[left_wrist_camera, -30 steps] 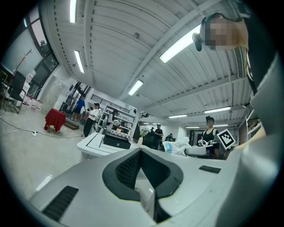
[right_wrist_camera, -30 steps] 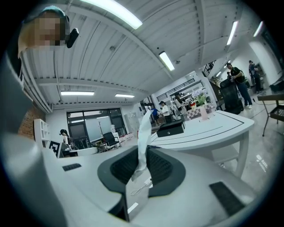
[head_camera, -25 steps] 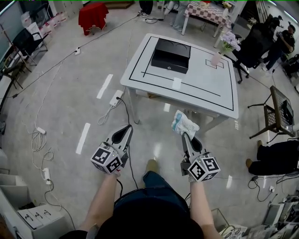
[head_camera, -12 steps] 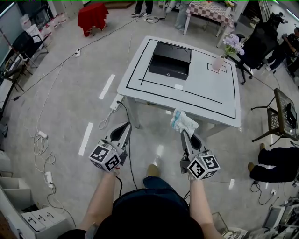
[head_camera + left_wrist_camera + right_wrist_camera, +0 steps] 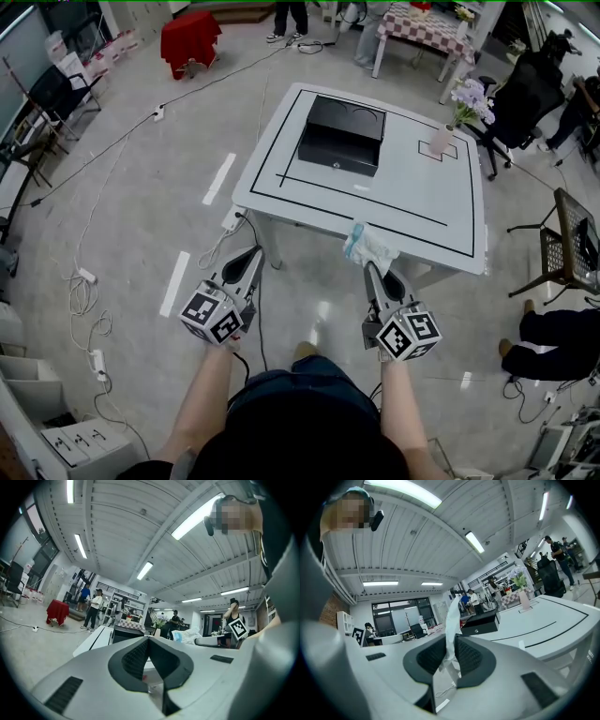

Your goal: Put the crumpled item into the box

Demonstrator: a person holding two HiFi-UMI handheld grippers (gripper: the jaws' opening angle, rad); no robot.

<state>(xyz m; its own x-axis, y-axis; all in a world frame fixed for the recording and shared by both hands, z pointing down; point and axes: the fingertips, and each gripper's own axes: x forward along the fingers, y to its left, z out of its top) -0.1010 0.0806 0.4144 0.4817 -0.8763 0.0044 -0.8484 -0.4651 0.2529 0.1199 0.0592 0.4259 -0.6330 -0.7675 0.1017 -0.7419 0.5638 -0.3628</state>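
My right hand-held gripper [image 5: 368, 269] pinches the crumpled item [image 5: 369, 246] by its lower edge, so the pale wad stands up ahead of the jaws, over the near edge of the table [image 5: 412, 192]. The black box [image 5: 341, 133] lies open on the far side, well apart; I judge a carry across comes next. My left hand-held gripper [image 5: 253, 256] is pressed together and empty, held aside to leave the path free.
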